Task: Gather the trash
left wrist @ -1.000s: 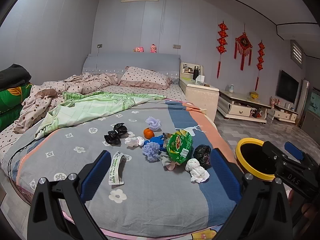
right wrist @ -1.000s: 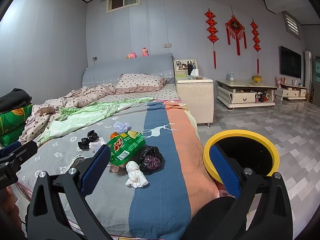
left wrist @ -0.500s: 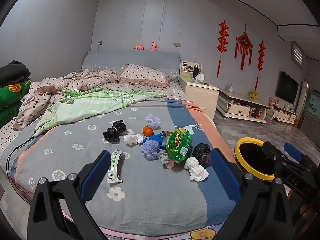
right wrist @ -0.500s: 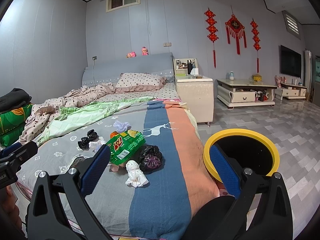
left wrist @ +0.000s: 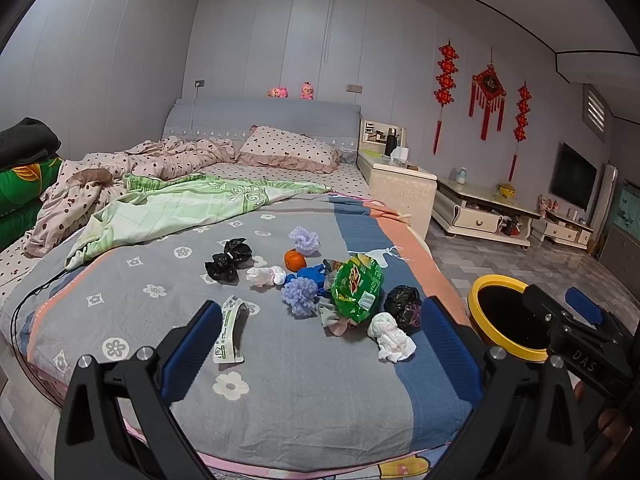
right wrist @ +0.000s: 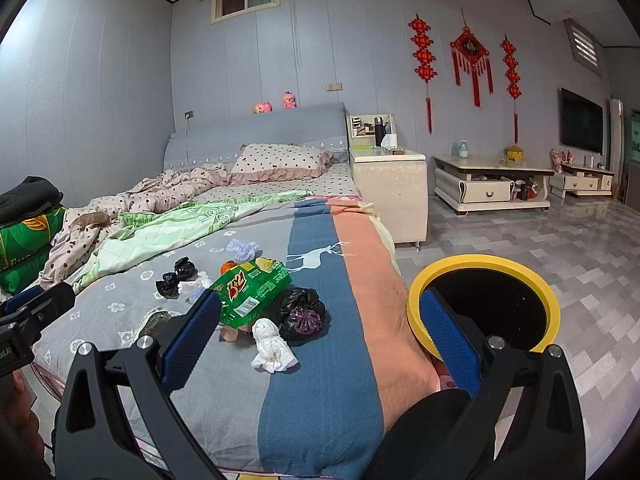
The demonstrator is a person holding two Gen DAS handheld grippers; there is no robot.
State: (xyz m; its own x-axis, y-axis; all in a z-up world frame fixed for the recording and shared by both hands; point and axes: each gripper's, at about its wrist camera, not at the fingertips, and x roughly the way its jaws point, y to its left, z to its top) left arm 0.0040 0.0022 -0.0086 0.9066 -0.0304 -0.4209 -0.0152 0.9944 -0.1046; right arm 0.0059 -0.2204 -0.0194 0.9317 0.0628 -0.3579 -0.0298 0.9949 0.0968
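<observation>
Trash lies in a cluster on the bed's grey and blue blanket [left wrist: 280, 400]: a green snack bag [left wrist: 356, 288] [right wrist: 254, 290], a crumpled white tissue [left wrist: 390, 336] [right wrist: 272, 346], a black plastic bag [left wrist: 402, 302] [right wrist: 302, 312], a second black bag [left wrist: 228, 262], purple pom-poms [left wrist: 299, 296], an orange [left wrist: 295, 260] and a white wrapper [left wrist: 229, 330]. My left gripper [left wrist: 320, 306] hovers open above the bed's near end, short of the pile. My right gripper [right wrist: 320, 296] is open too, held between the bed's corner and a yellow-rimmed bin [right wrist: 480, 261] [left wrist: 498, 279].
Crumpled quilts [left wrist: 160, 204] and a dotted pillow [left wrist: 288, 152] fill the far half of the bed. A cream nightstand [right wrist: 388, 192] and low TV cabinets [right wrist: 492, 188] stand to the right. Grey tiled floor [right wrist: 580, 260] surrounds the bin.
The left wrist view has drifted slightly. The trash on the bed has not moved. Both grippers stay open and hold nothing.
</observation>
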